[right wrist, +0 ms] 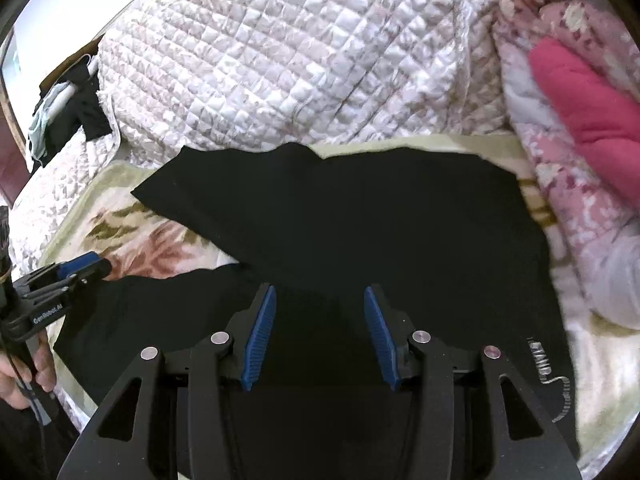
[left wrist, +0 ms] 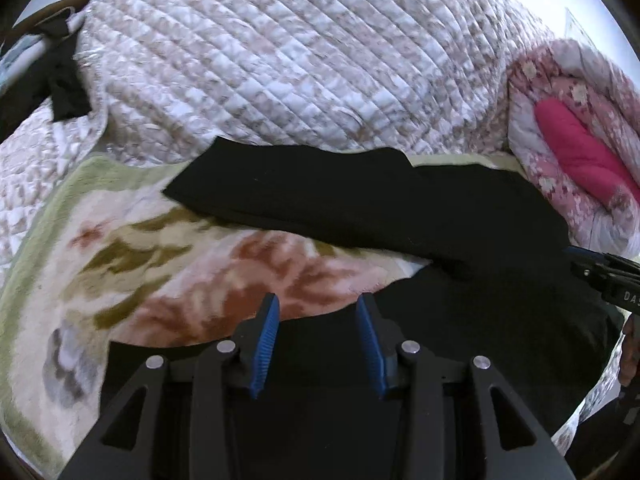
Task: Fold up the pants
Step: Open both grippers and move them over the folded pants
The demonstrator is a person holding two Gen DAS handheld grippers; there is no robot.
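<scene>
The black pants (right wrist: 340, 216) are lying folded over on a floral blanket (left wrist: 168, 264) on the bed, right by a quilted cover (left wrist: 280, 60). Both the left claw (left wrist: 318, 300) and right claw (right wrist: 320, 292) hang over them, part open, gripping nothing.

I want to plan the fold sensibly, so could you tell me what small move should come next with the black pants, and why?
Probably lower both claws to the near edge of the black pants and grip it. The left claw and right claw both stand open with nothing between the pads, above the dark fabric. The pants lie on the floral blanket with one part already folded across, so a further fold away seems due.
</scene>
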